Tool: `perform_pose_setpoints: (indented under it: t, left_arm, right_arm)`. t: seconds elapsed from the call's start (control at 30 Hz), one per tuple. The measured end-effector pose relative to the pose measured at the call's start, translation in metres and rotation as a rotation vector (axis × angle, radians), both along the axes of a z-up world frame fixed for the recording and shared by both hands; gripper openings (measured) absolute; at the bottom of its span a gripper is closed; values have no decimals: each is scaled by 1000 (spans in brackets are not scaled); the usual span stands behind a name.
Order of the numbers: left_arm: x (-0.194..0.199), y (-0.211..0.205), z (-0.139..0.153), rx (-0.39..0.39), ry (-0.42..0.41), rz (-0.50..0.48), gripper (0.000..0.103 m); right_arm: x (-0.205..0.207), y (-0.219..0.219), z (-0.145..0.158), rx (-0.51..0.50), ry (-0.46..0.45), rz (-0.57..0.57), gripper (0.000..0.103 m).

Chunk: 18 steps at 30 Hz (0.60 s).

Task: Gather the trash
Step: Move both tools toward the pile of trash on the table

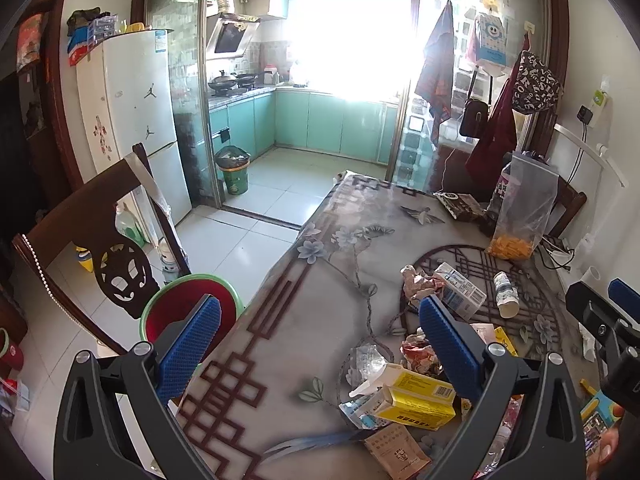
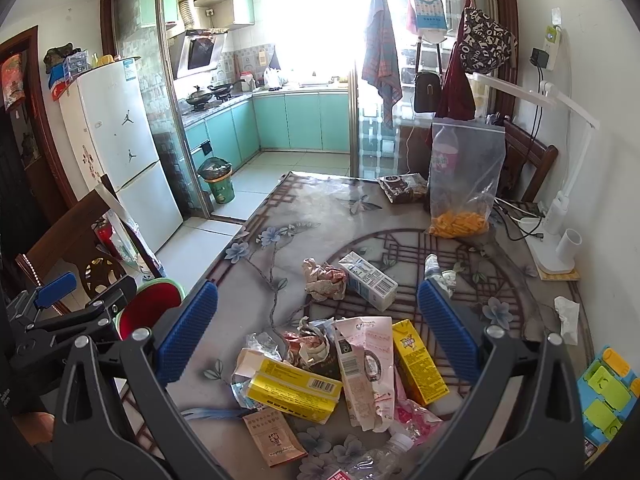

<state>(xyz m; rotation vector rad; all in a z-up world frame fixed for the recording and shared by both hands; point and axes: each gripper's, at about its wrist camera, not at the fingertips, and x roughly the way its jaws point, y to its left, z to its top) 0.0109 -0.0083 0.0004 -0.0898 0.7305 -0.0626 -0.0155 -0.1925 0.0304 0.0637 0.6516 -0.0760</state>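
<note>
Both tools are held above the near end of a table (image 2: 280,216) covered with a flowered cloth. The left tool (image 1: 320,344) is spread wide with nothing between its blue pads; it is positioned over the table's left edge, with a red-lined bin (image 1: 192,300) seen just beyond its left finger, beside a dark wooden chair (image 1: 100,240). The right tool (image 2: 318,328) is likewise spread wide and empty, and is held over the pile of trash.

The trash is scattered across the near half of the table. A yellow box (image 2: 294,390) with a barcode is seen lying flat at the front, with a small brown packet (image 2: 274,438) just before it. A pale pink pouch (image 2: 366,368) lies beside a yellow juice carton (image 2: 418,362). Farther back, a white milk carton (image 2: 370,280) lies on its side, touching a wad of crumpled paper (image 2: 324,278). A small bottle (image 1: 506,294) lies near the carton, and a crumpled tissue (image 2: 568,318) is seen toward the right edge.

At the far right of the table a clear bag (image 2: 464,184) holding orange snacks stands upright, near a white desk lamp (image 2: 560,216). A green waste bin (image 2: 218,184) is seen on the kitchen floor.
</note>
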Motion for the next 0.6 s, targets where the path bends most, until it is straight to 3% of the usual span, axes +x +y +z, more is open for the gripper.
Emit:
perform_pose_setpoints:
  t: [0.17, 0.33, 0.53, 0.6]
  left_arm:
    - [2, -1, -10, -23, 25, -7, 95]
    - [12, 0, -29, 14, 171, 37, 95]
    - [14, -1, -45, -17, 200, -18, 95]
    - [18, 2, -54, -34, 254, -27, 95]
  right_arm:
    - [1, -5, -6, 0, 21, -8, 99]
    - [1, -13, -9, -10, 41, -13, 99]
    - [14, -18, -47, 12, 209, 76, 99]
    - [19, -11, -67, 10, 272, 141, 99]
